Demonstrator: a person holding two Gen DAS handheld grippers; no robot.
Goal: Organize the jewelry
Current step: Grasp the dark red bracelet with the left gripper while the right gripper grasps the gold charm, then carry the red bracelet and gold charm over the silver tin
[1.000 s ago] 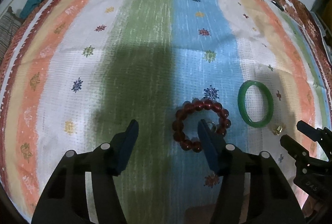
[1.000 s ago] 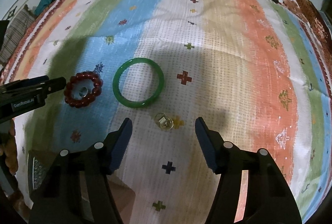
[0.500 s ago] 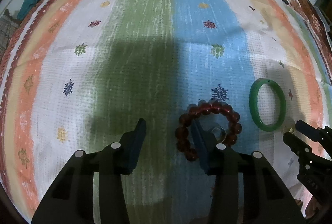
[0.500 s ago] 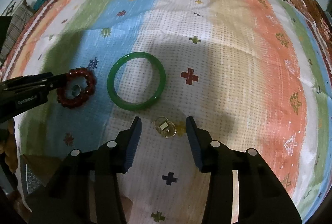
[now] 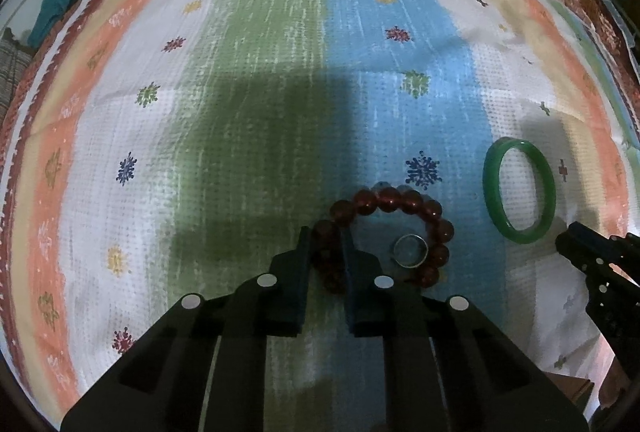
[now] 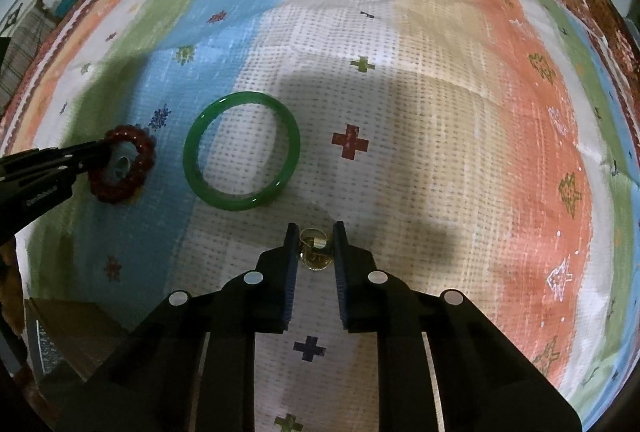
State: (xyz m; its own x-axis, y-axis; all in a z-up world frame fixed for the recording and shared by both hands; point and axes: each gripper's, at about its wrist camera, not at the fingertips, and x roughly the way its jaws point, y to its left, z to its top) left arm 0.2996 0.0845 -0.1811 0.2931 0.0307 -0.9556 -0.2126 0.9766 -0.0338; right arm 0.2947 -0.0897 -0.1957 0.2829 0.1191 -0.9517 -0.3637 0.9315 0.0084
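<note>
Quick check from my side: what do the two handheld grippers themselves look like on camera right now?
Both the left gripper and the right gripper are matte black angular frames with dark blue ribbed jaws and round silver pivot pins. White lettering, too blurred to read, marks the left gripper's side in the right wrist view.

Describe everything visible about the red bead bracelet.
The red bead bracelet is a loop of round, glossy, dark-red translucent beads, glass or resin by the look, lying flat on the blue stripe of the striped cloth. A silver ring lies inside the loop. The left gripper is shut on the beads at the loop's left side. The green bangle lies apart to its right.
</note>
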